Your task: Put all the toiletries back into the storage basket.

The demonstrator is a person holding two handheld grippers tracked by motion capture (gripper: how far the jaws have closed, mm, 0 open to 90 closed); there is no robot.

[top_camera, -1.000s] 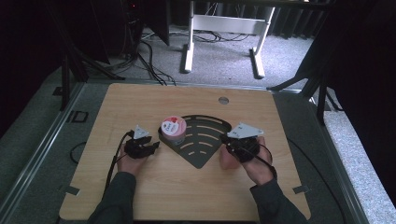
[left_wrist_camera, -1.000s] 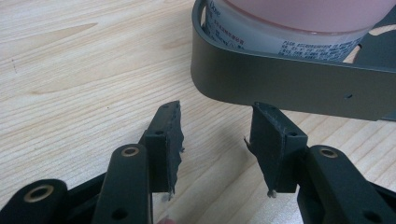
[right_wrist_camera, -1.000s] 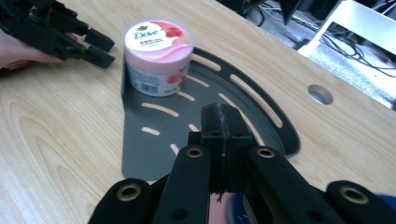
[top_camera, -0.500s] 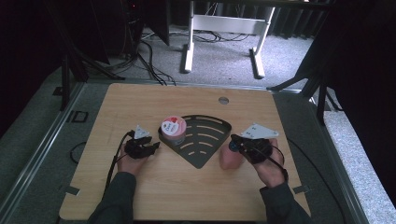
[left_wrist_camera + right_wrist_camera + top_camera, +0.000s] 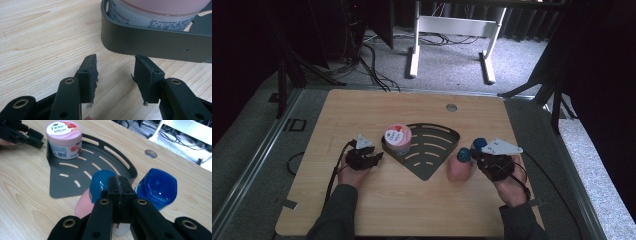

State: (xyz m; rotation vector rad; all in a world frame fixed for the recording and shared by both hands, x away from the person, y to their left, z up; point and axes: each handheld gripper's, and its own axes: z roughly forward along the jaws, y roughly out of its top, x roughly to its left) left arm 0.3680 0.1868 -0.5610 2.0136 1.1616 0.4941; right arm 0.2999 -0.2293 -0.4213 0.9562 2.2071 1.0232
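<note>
- High view, table [image 5: 362,110]: pale wood top carrying every item below; the person's forearms enter at six o'clock.
- Corner rack [image 5: 447,131]: dark, slotted, fan-shaped tray at the table's centre, curved rim toward one o'clock, point toward six.
- Right gripper [image 5: 474,156]: at four o'clock of the rack. In the right gripper view its jaws are pressed flat together with nothing between them, tips just in front of the pink bottle's cap.
- Left gripper [image 5: 377,157]: at nine o'clock of the rack. In the left gripper view its jaws stand partly apart and empty, tips just short of the rack's outer wall.
- Pink bottle [image 5: 459,169]: blue cap, on the bare table just outside the rack's edge at four o'clock, beside the right gripper's tips. Contact cannot be told.
- Cream jar [image 5: 397,138]: pink lid, upright inside the rack, in its ten o'clock corner against the wall.
- Second bottle [image 5: 479,143]: blue cap, at three o'clock of the rack, just behind the pink bottle.
- Step in hand, as judged: loading the rack. One item is in and two bottles wait outside.
- Next move, as judged: the right jaws must spread wider than the pink bottle before they can close on it, then lift it over the rim toward ten o'clock, clear of the jar.
</note>
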